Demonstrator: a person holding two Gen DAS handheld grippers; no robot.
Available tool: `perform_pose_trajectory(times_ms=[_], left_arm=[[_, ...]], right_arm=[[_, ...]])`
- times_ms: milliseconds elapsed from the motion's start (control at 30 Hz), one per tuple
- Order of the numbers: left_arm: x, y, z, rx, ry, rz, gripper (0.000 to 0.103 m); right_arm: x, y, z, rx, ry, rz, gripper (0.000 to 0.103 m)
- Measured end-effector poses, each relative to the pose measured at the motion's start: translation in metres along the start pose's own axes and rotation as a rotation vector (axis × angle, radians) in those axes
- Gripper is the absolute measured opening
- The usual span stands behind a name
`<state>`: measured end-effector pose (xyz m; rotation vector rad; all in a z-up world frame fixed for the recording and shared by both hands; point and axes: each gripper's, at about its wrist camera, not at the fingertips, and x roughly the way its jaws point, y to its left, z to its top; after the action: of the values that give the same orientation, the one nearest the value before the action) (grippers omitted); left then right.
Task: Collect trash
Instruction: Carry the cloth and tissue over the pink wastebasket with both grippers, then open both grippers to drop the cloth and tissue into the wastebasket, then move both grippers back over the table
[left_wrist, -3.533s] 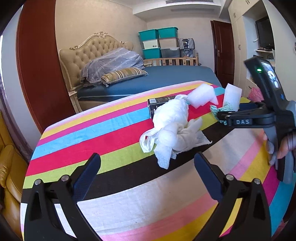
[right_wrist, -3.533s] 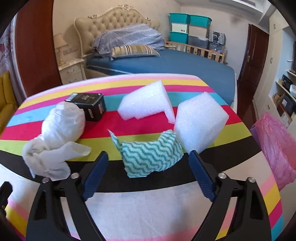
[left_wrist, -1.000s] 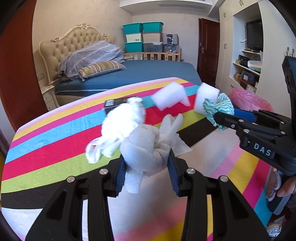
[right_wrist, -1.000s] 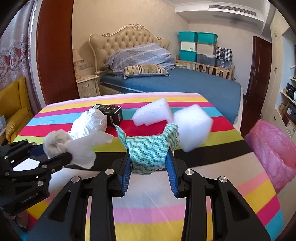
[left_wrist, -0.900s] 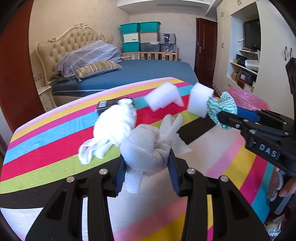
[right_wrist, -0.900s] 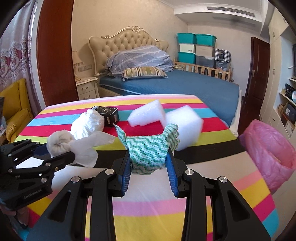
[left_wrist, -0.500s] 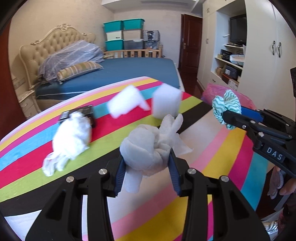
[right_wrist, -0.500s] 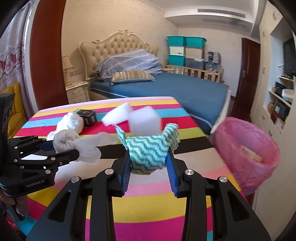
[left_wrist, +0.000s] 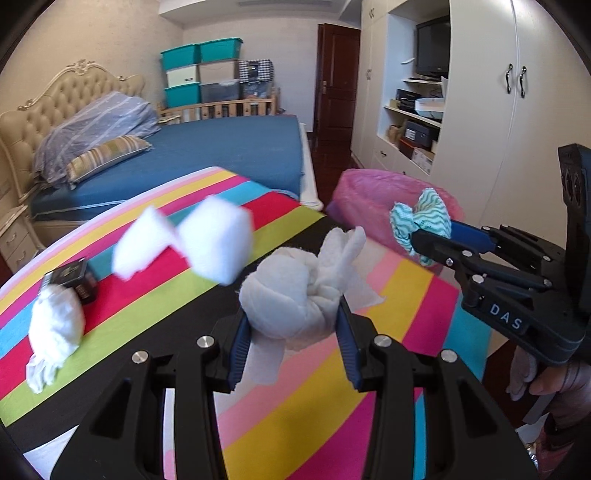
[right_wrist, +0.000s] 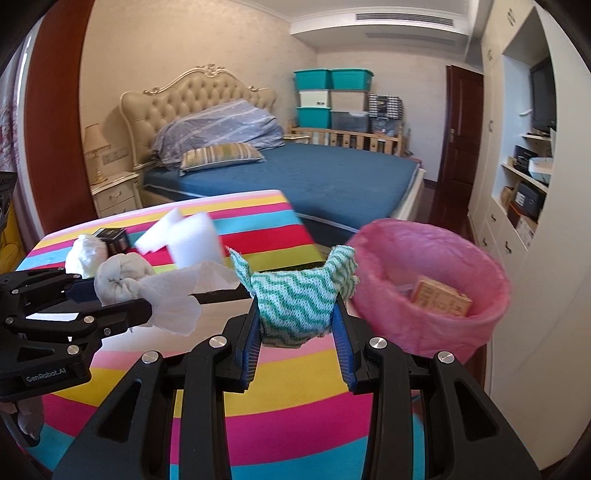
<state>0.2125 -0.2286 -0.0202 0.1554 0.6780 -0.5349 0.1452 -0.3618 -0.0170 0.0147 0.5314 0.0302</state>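
The left claw (left_wrist: 291, 325) is clamped on a wad of white paper towel (left_wrist: 295, 291), its blue pads pressing both sides of the bundle, which is lifted clear of the striped worktop (left_wrist: 306, 413). The right claw (right_wrist: 297, 325) grips a crumpled teal zigzag cloth (right_wrist: 295, 295) in the same way, the cloth's corners sticking up above the pads.

Taking the pink-lined trash bin (right_wrist: 436, 280) as the landmark: it stands on the floor just past the worktop's edge, with a brown cardboard box (right_wrist: 441, 301) lying inside it. The teal cloth hangs just beside the bin's near rim, to its left in the right wrist view. The paper towel wad is further from the bin, on the far side of the cloth. Well away from the bin, on the worktop, lie two white foam blocks (left_wrist: 218, 240), a second white wad (left_wrist: 55, 328) and a small black box (left_wrist: 72, 280); the foam looks blurred.
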Motion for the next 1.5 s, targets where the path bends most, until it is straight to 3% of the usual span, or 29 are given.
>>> perform_pose_trajectory(times_ms=[233, 567, 1067, 1167, 1233, 1367, 1500], left_arm=[[0.022, -0.036, 0.039, 0.028, 0.013, -0.055, 0.041], [0.058, -0.083, 0.098, 0.046, -0.016, -0.074, 0.041], [0.146, -0.1, 0.16, -0.124, 0.045, -0.128, 0.043], [0.16, -0.103, 0.163, -0.145, 0.06, -0.183, 0.057], [0.165, -0.102, 0.163, -0.141, 0.047, -0.142, 0.068], [0.161, -0.086, 0.156, -0.194, 0.024, -0.139, 0.083], [0.146, -0.072, 0.142, -0.172, 0.012, -0.088, 0.093]], right_arm=[[-0.004, -0.057, 0.012, 0.057, -0.03, -0.04, 0.035], [0.005, -0.131, 0.032, 0.123, -0.04, -0.105, 0.036], [0.063, -0.198, 0.052, 0.22, 0.015, -0.127, 0.041], [0.072, -0.206, 0.048, 0.245, 0.026, -0.087, 0.051], [0.074, -0.208, 0.046, 0.244, 0.022, -0.079, 0.071], [0.061, -0.215, 0.036, 0.26, -0.008, -0.07, 0.072], [0.041, -0.216, 0.03, 0.254, -0.031, -0.076, 0.072]])
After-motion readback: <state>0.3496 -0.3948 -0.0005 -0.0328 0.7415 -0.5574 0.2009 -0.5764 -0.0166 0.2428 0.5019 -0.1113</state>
